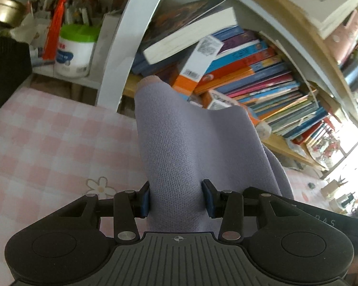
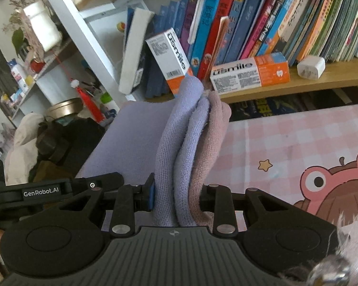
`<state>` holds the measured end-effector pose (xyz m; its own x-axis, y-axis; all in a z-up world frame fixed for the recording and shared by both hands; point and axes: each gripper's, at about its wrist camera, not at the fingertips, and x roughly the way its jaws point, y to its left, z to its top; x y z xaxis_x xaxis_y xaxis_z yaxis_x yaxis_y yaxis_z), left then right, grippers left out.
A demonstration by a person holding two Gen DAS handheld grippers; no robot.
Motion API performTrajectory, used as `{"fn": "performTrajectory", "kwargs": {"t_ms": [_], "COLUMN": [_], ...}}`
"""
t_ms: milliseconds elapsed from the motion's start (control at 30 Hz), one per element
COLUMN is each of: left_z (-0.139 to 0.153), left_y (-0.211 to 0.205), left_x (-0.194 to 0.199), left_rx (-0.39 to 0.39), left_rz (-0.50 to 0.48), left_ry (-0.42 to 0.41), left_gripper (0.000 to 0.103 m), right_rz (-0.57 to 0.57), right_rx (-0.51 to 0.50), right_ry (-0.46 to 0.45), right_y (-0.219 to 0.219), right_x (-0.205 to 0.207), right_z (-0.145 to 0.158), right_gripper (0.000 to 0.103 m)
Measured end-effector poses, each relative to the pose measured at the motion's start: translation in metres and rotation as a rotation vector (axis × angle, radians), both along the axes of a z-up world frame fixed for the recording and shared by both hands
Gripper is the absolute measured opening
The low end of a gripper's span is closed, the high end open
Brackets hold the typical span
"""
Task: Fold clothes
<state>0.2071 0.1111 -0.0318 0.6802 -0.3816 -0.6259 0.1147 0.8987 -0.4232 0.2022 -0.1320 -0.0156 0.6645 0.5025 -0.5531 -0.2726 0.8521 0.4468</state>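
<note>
A lilac knitted garment with a pinkish edge is held up above the pink checked bed sheet. My left gripper is shut on a thick fold of it, the blue pads pressed against both sides. In the right wrist view my right gripper is shut on several bunched layers of the same garment, lilac on the left and dusty pink on the right. The cloth stretches away to the left between the two grippers. The lower part of the garment is hidden behind the gripper bodies.
A bookshelf full of books stands just behind the bed, with two orange and white boxes. A white post divides the shelves. A green-lidded tub and dark bags lie to the left. The sheet has a cartoon print.
</note>
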Motion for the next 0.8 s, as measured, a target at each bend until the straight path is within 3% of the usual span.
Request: {"fn": "performTrajectory", "kwargs": {"t_ms": [333,467,567,633,700,800], "left_z": [-0.025,-0.033,-0.036,-0.036,-0.034,-0.027], "left_y": [0.0,0.004,0.004,0.004,0.003,0.004], "left_x": [0.036,0.041,0.041,0.041,0.041,0.036], "left_rx": [0.014,0.002,0.002,0.009,0.019,0.063], "left_rz": [-0.011,0.004,0.011,0.017,0.023,0.05], "left_ry": [0.037,0.055,0.054,0.054,0.054,0.049], "left_gripper": [0.042,0.048,0.051,0.053,0.058,0.065], "right_rz": [-0.054,-0.089,-0.103,-0.109,-0.118,-0.13], "right_rx": [-0.017,0.021,0.041,0.017,-0.016,-0.065], "right_ry": [0.016,0.069,0.096,0.094,0.084,0.068], "right_y": [0.004,0.0,-0.004,-0.003,-0.002,0.0], "right_x": [0.027,0.034,0.038,0.037,0.035,0.033], "right_z": [-0.024,-0.038,-0.043,-0.042,-0.038,-0.034], "right_gripper": [0.027,0.031,0.038,0.047,0.05,0.066]}}
